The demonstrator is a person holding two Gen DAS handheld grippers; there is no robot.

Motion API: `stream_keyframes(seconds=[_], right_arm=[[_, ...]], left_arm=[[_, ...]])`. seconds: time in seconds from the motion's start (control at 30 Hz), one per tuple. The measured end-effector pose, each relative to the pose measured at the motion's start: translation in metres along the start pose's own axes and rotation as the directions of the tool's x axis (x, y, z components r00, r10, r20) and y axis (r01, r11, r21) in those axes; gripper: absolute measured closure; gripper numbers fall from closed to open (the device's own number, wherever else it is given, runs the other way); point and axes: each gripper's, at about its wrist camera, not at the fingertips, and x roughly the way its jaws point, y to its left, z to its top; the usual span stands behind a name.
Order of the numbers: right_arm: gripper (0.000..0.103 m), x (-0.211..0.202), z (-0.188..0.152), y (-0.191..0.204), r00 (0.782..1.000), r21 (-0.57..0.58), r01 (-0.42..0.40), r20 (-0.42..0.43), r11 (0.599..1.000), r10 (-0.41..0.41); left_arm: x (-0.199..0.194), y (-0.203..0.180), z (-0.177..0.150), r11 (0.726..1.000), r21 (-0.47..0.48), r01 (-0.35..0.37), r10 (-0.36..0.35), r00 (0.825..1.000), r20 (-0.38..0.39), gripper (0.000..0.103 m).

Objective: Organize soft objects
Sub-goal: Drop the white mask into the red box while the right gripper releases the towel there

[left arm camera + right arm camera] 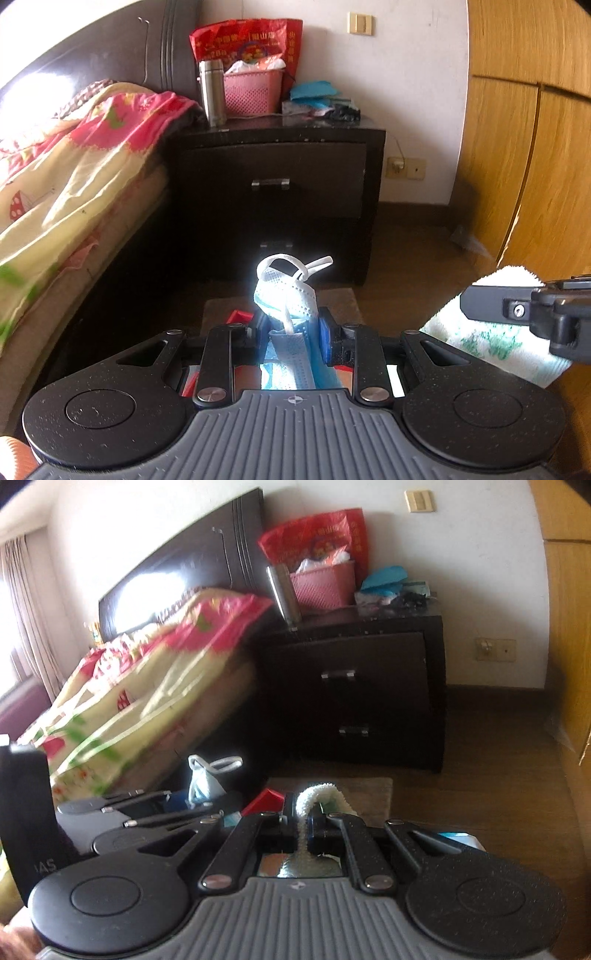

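The room's bulk is a bed under a yellow and pink flowered quilt (pixel 85 158), and beside it stands a dark wooden bedside cabinet with two drawers (pixel 277 166) carrying a pink plastic basket (pixel 253 90) and a steel flask (pixel 212 92). On the floor in front of the cabinet a low brown stool or box top (pixel 365 790) shows beyond both tools, with something red (pixel 241 316) lying on it, though I cannot make out what that is. The larger of the two soft things is a white terry towel with green print (pixel 491 332), pinched at a fold by the right gripper (pixel 303 821), whose jaws are pressed together on the cloth so that a loop stands up ahead of them and the rest hangs below. It looks light, limp and rough enough not to slip, but held by one fold it will droop and swing, so it wants a grip near an edge or corner if it is to be laid flat. The smaller thing is a crumpled pale blue and white disposable face mask with white ear loops (pixel 286 295), clamped between the blue pads of the left gripper (pixel 291 332), jaws nearly closed on the bunched fabric. It seems almost weightless and thin, apt to slide; the pleated body is the safer hold, since the loops stretch and could snag.
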Motion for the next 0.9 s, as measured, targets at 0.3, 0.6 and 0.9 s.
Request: stream_keyframes(seconds=[0.3,0.6,0.9], right_arm=[[0.103,0.038,-0.016,-0.004,0.994,-0.043,0.046,-0.096,0.998,-0.050],[0.103,0.067,-0.029,-0.005,0.974,-0.114,0.114,-0.183,0.987,-0.134],[0.103,0.046,0.010,0.000,0.989,-0.099,0.099,-0.104,0.990,-0.110]], left_arm=[[0.028,-0.005,-0.011,0.998,0.048,-0.040,0.044,0.996,-0.072,0.076],[0.051,-0.009,-0.020,0.989,0.107,-0.103,0.117,0.984,-0.137,0.076],[0.034,0.006,0.021,0.992,0.066,-0.111,0.116,0.990,-0.076,0.076]])
